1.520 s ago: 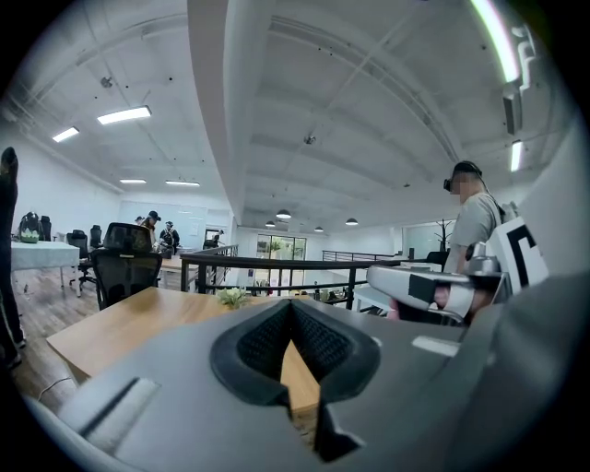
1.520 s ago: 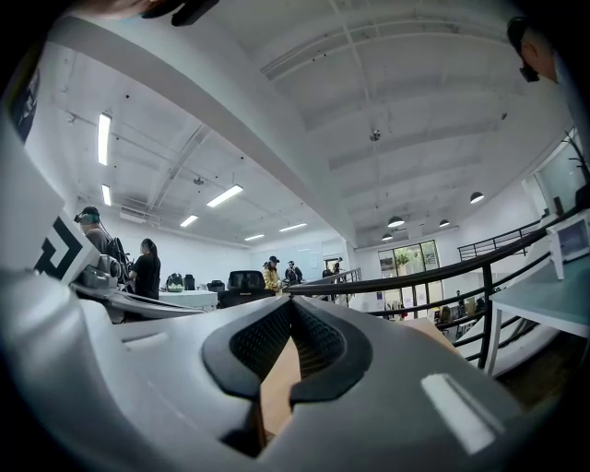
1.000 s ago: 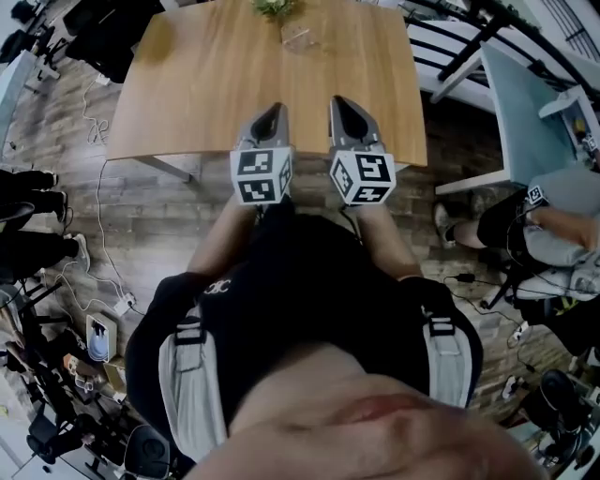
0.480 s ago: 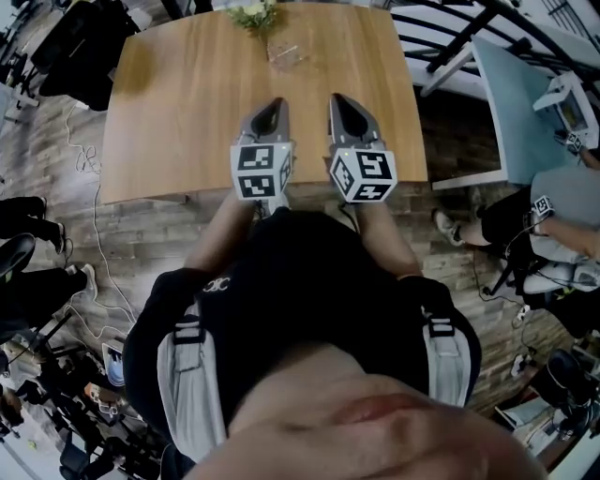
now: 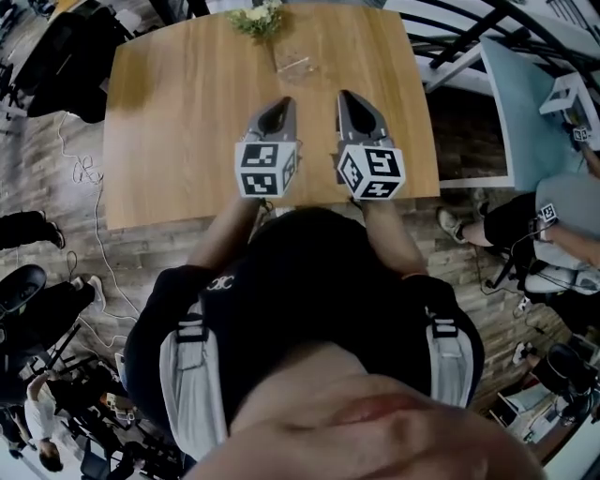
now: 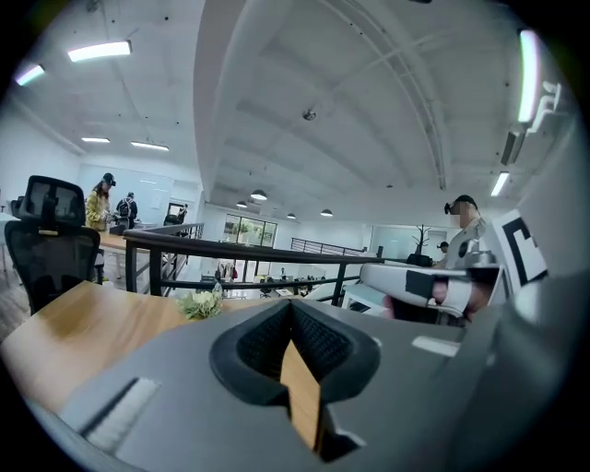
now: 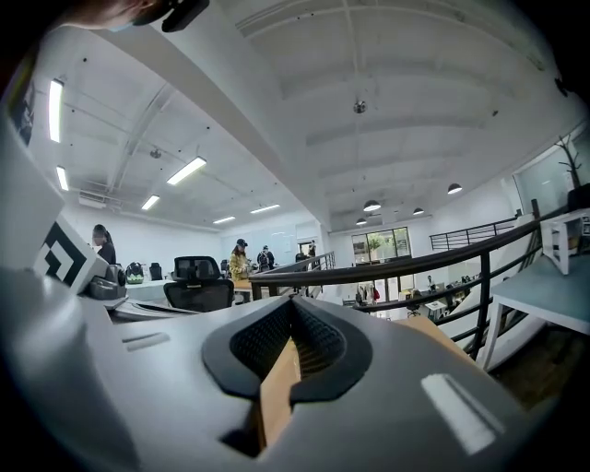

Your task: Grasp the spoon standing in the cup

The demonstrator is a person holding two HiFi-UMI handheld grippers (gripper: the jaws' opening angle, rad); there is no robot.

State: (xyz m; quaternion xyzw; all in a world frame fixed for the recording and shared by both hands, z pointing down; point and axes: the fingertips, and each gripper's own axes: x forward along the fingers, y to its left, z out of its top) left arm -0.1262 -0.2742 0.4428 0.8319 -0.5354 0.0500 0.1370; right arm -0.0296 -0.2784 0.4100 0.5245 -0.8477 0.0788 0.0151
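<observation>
The person stands at the near edge of a wooden counter. The left tongs and the right tongs are held side by side over it, both pointing away from the body and nearly level. Each carries a marker cube at its back end. The left cube and the right cube sit just above the counter's near edge.

In the left gripper view the dark ribbed pads meet at their tips, and only bare wood shows through the slit below them. The left tongs are closed and empty. The right gripper view shows the same: the pads are drawn together at the tip with nothing caught between them.

The clear cup stands ahead of both tongs and well apart from them, a little closer to the line of the left pair than the right. A thin pale streak across it is all I can see of the spoon. Just beyond the cup, at the counter's far edge, lies a small bunch of flowers. A black railing runs past the far side.
</observation>
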